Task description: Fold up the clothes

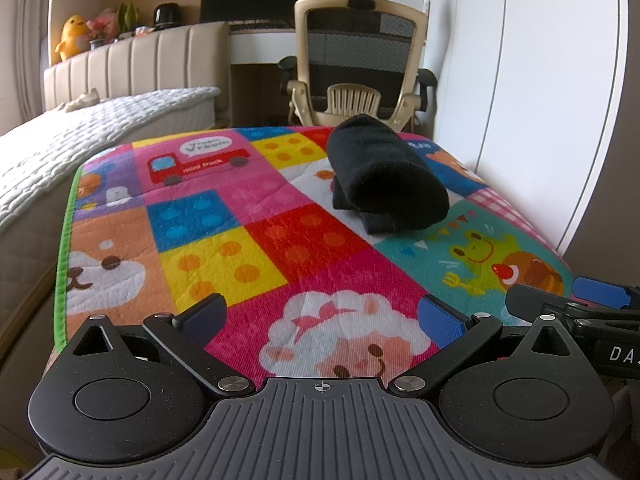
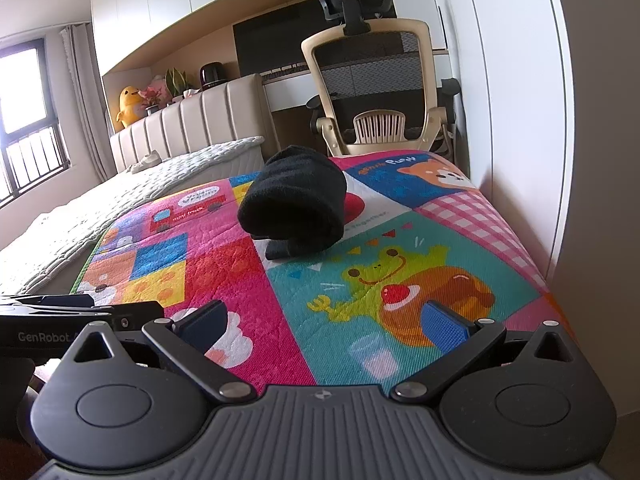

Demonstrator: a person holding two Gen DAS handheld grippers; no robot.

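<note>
The black garment (image 1: 386, 178) sits folded at the mat's (image 1: 280, 248) far end. Both tools, left (image 1: 322, 316) and right (image 2: 324, 322), hang back near the edge (jaws wide, empty), probably finished with it.

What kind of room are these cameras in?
Most likely a bedroom that doubles as a study: a bed with a padded headboard, a desk with an office chair, and a yellow plush toy on the ledge.
</note>
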